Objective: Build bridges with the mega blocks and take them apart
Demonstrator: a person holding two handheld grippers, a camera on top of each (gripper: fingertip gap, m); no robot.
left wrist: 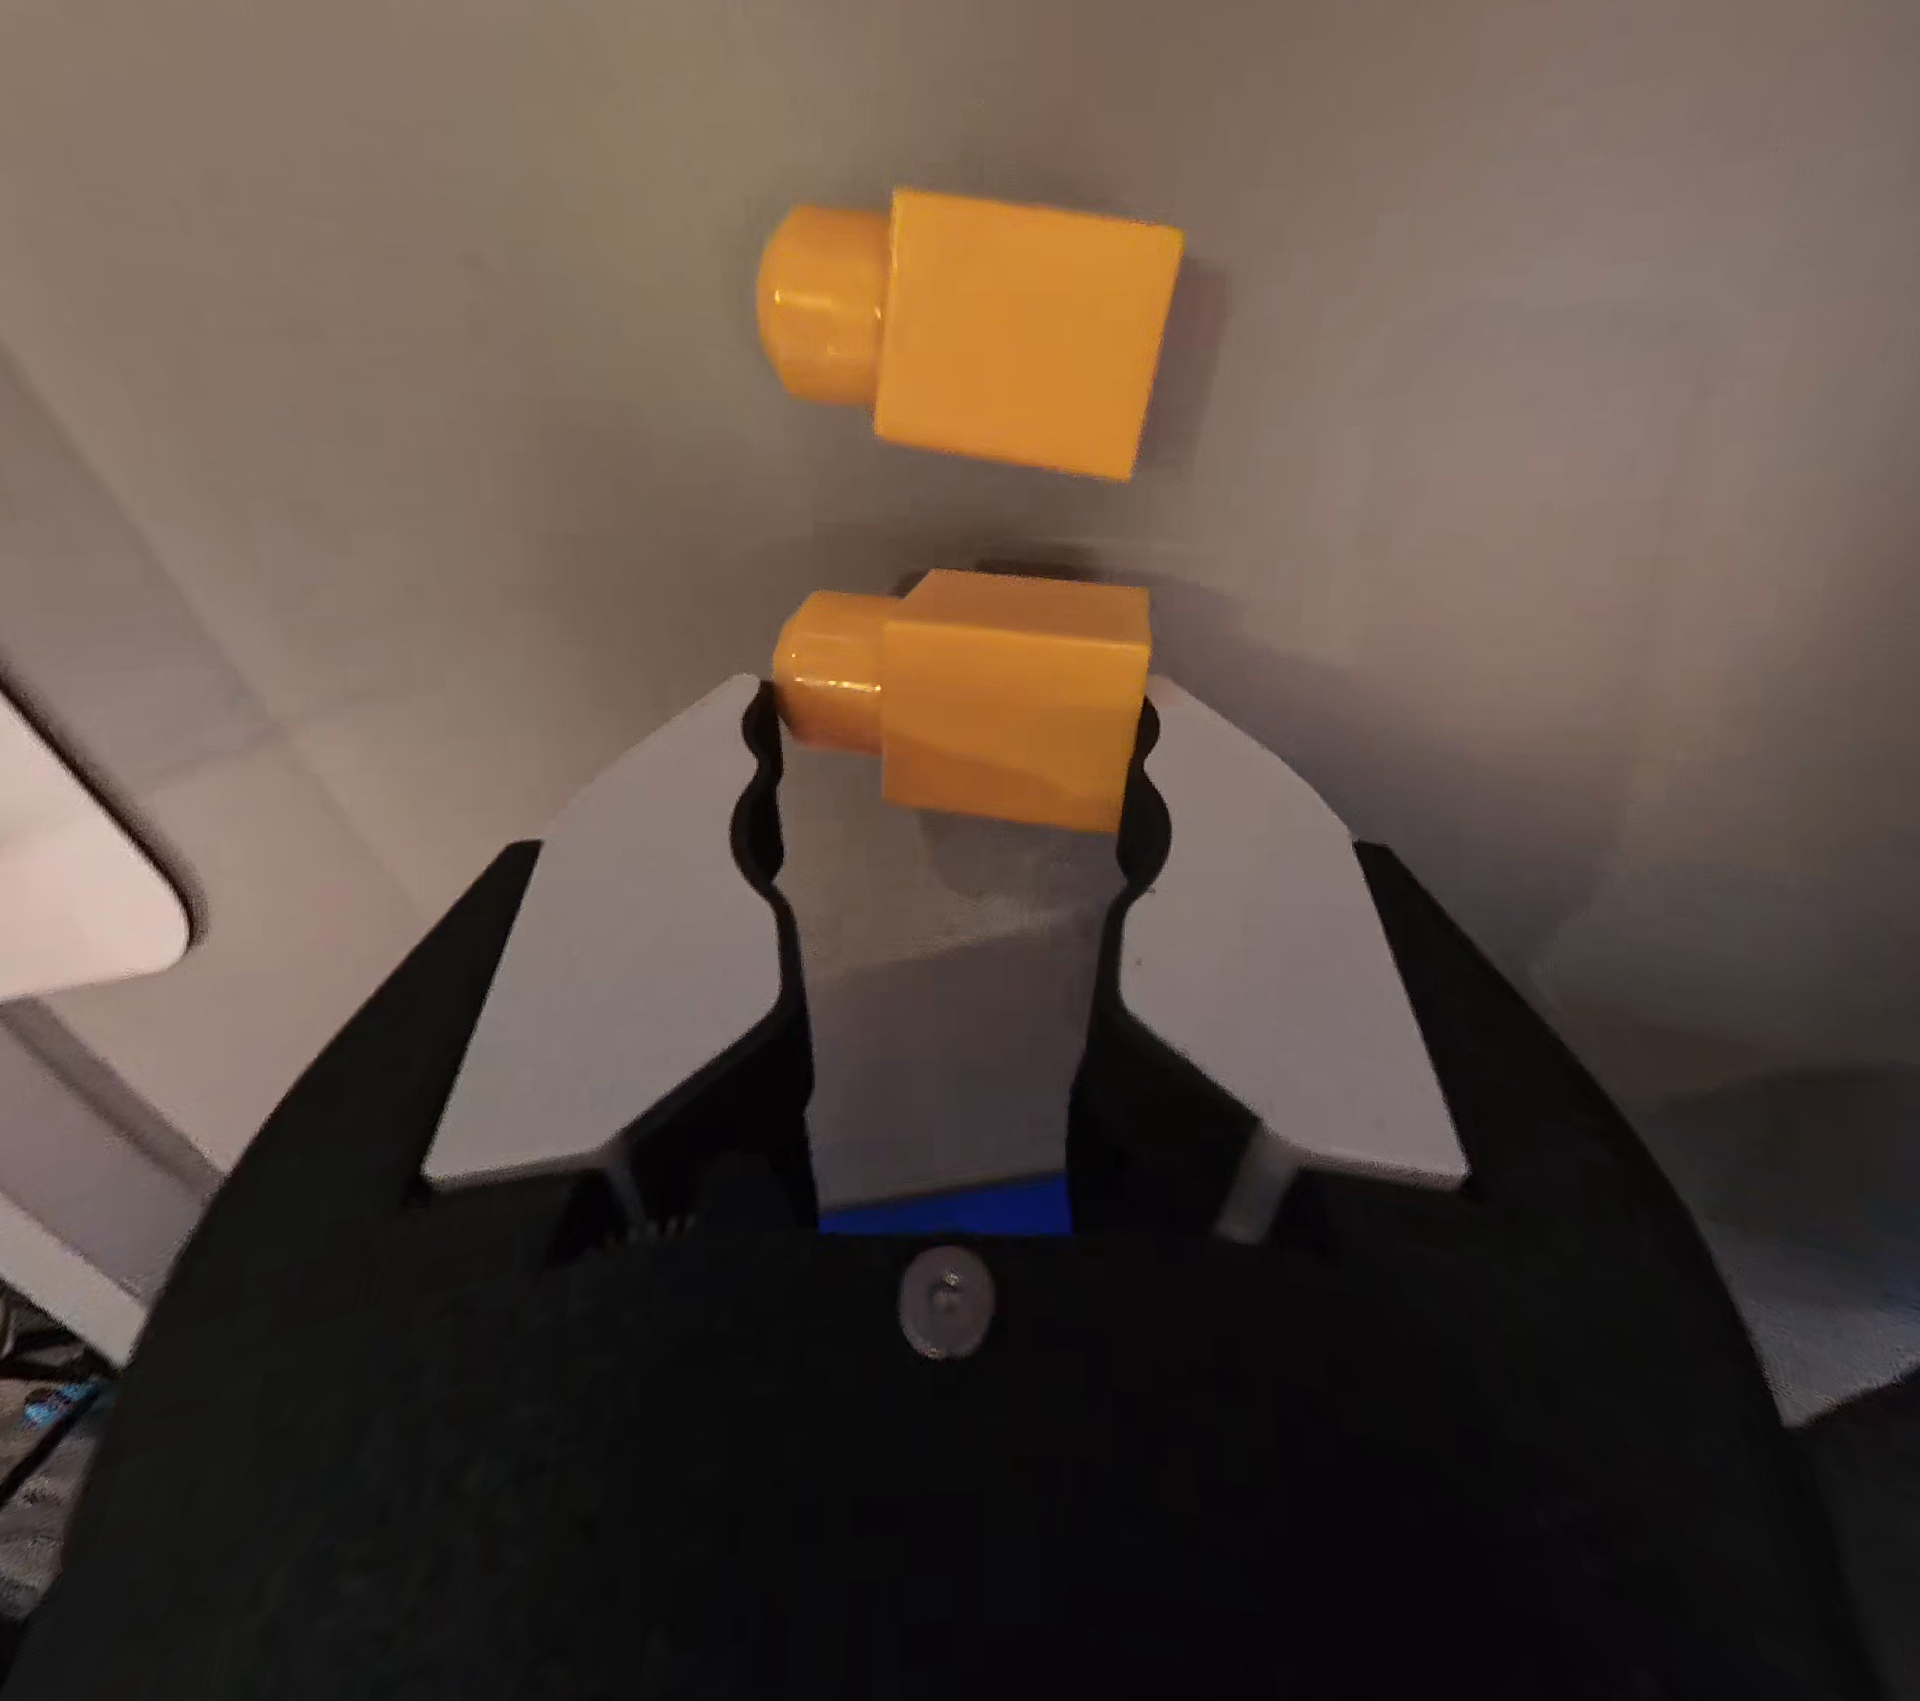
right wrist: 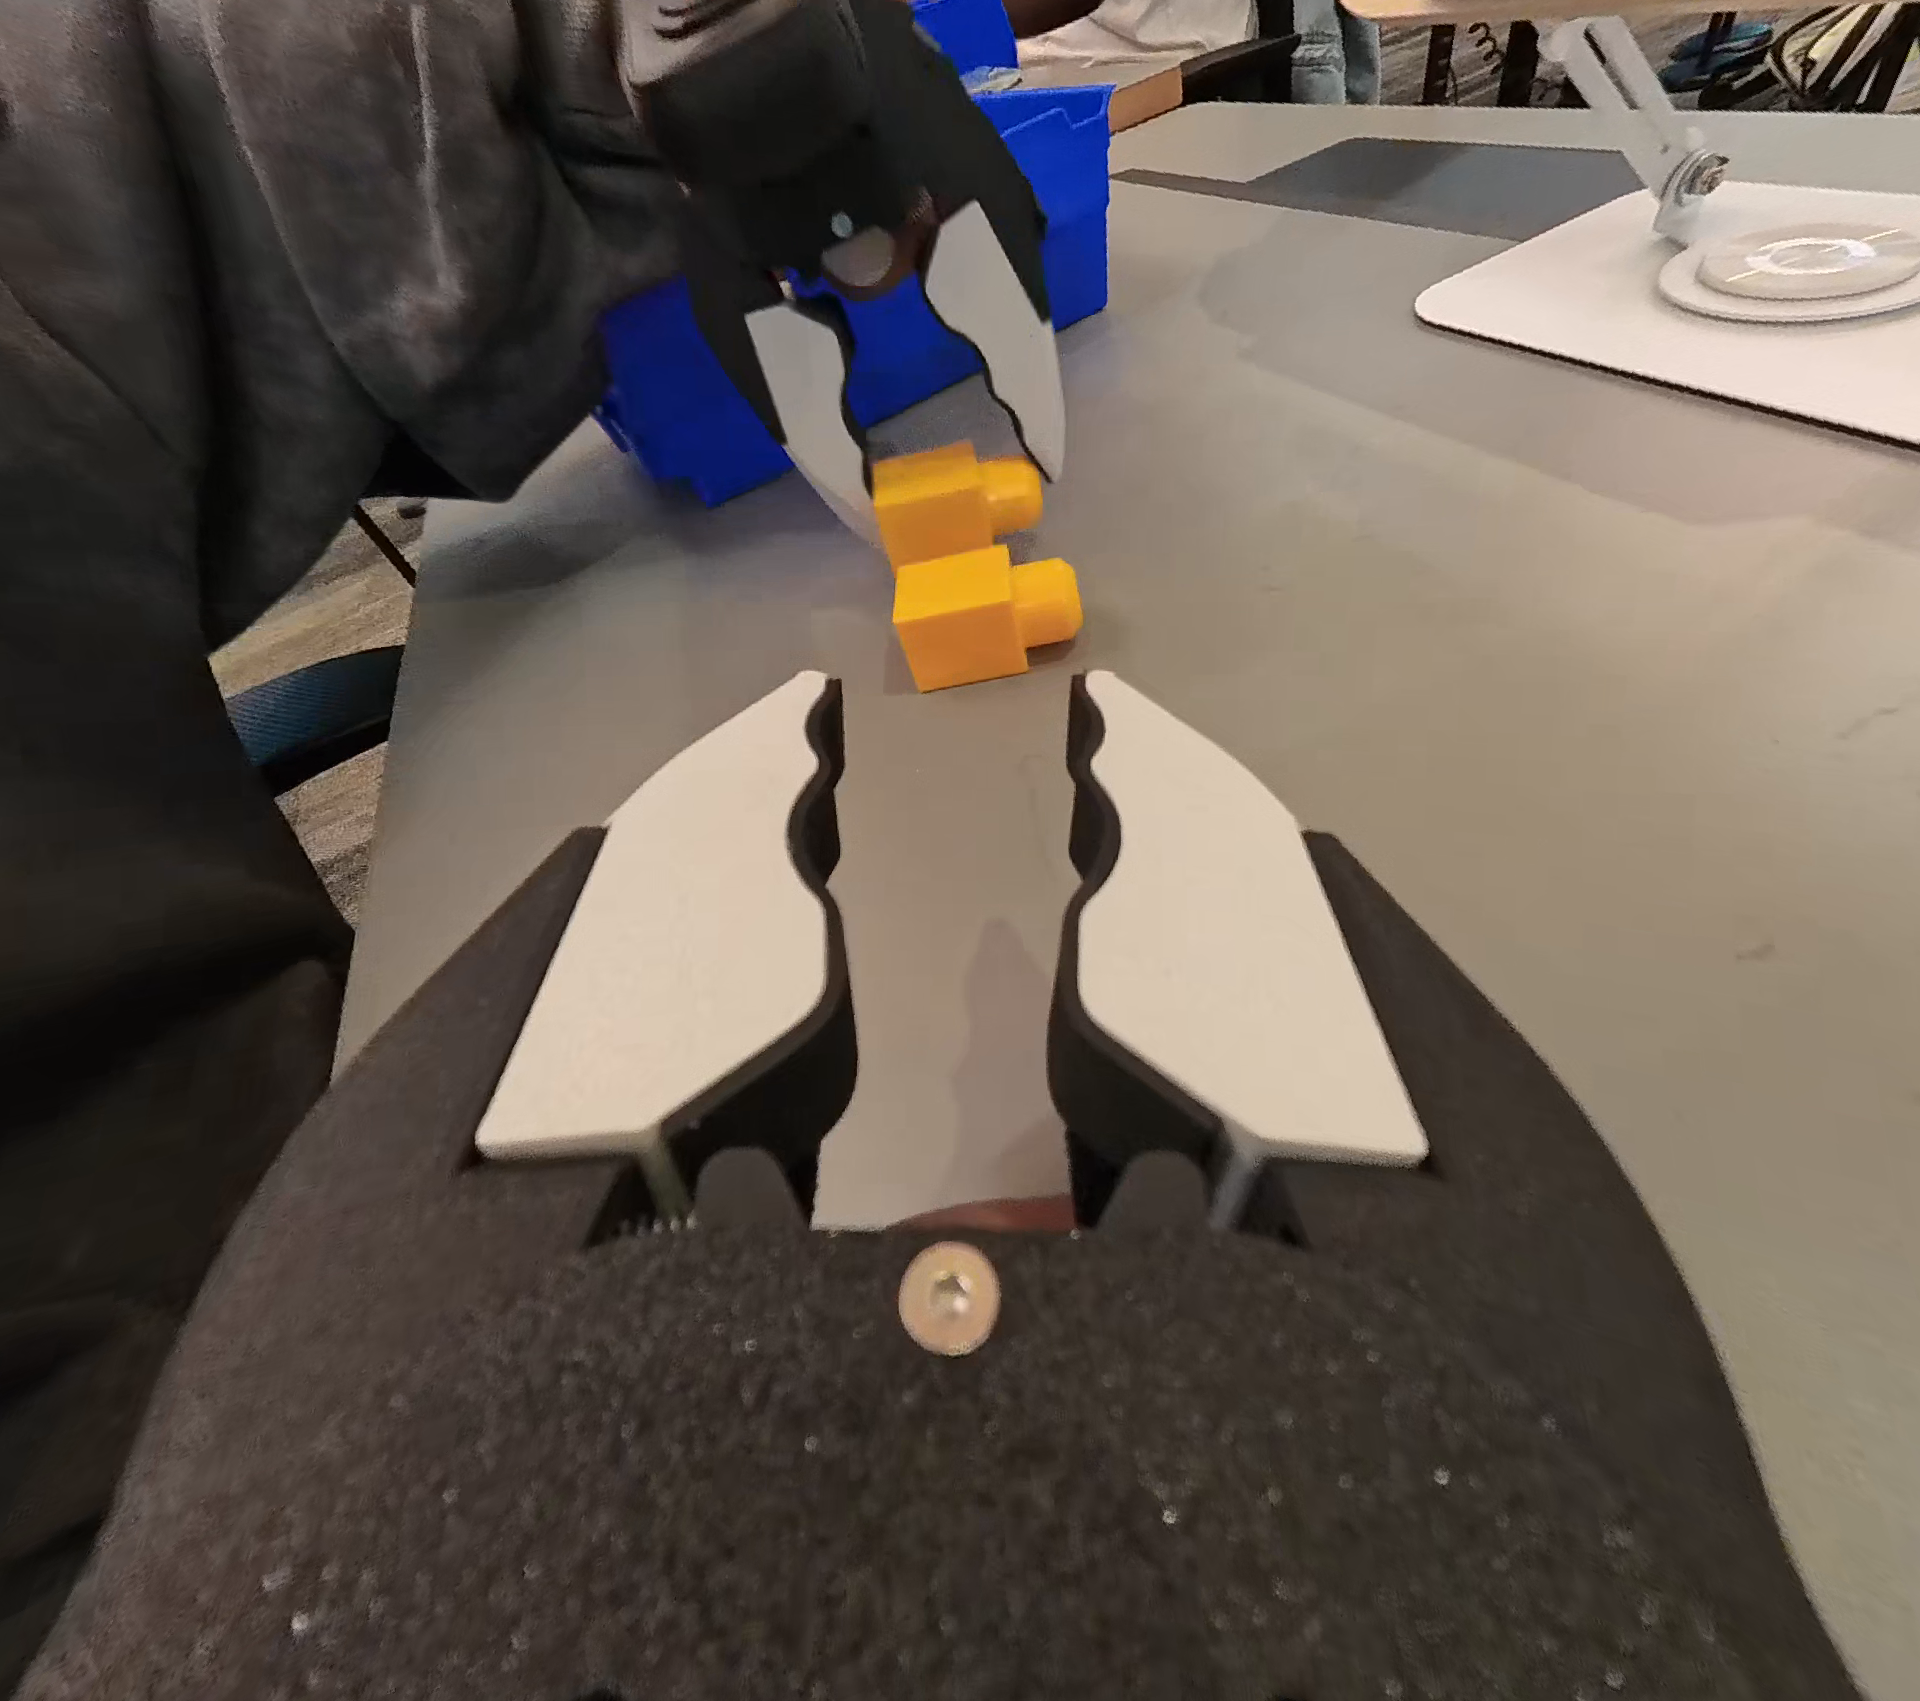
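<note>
While both orange blocks lie tipped on their sides on the grey surface (right wrist: 1351, 716), their long axes run parallel, studs pointing the same way: leftward in the left wrist view, rightward in the right one. The near block (left wrist: 1013, 701) (right wrist: 956, 498) sits between the tips of the left claw (left wrist: 954, 695) (right wrist: 951, 472), one tip at the stud end and the other at the base; whether they press it or merely bracket it, I cannot tell. The far block (left wrist: 1023, 332) (right wrist: 966, 617) lies just beyond it, apart, and just ahead of the right claw (right wrist: 954, 685), which is spread wide with nothing in it. A blue bin (right wrist: 1039, 197) is partly hidden behind the left claw. The stand (right wrist: 1662, 321) is cut off at the right edge.
</note>
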